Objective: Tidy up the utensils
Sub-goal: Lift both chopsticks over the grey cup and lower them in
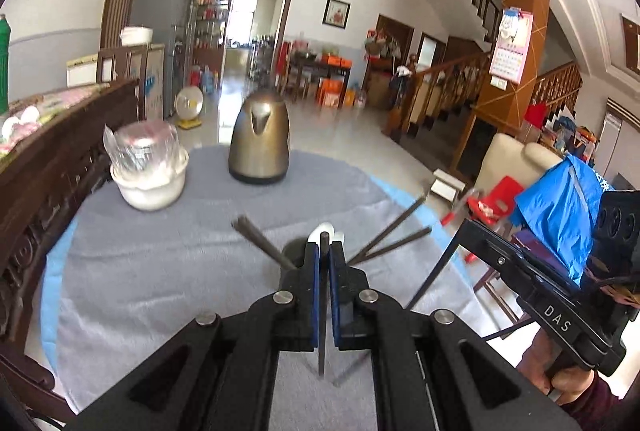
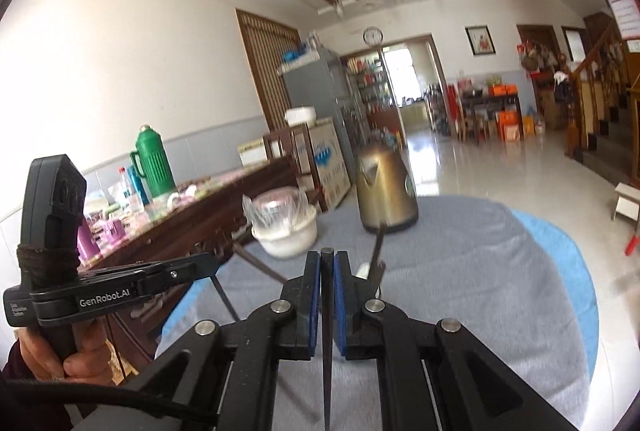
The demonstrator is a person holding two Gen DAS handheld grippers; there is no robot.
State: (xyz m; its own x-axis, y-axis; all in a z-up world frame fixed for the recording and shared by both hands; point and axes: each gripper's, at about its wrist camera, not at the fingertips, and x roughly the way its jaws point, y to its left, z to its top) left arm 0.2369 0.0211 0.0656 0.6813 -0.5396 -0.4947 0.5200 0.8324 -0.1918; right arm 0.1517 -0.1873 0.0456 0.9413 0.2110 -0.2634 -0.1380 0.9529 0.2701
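My left gripper [image 1: 325, 251] is shut on a dark chopstick [image 1: 322, 343] that runs upright between its blue pads. Just beyond its tips stands a dark holder [image 1: 294, 249] with several dark chopsticks [image 1: 394, 227] fanning out and a white spoon [image 1: 326, 229]. My right gripper [image 2: 327, 259] is shut on another dark chopstick [image 2: 327, 351], held upright above the table. The holder's chopsticks [image 2: 376, 251] and a white spoon tip [image 2: 363, 269] show just right of its fingers. The left gripper's body [image 2: 100, 291] shows at the left of the right wrist view.
A round table with a grey cloth [image 1: 168, 255] over blue carries a bronze kettle [image 1: 260, 139] and a white bowl with a plastic-wrapped lid [image 1: 148, 167]. A dark wooden sideboard [image 1: 48, 159] stands at the left. A red chair [image 1: 500, 199] is at the right.
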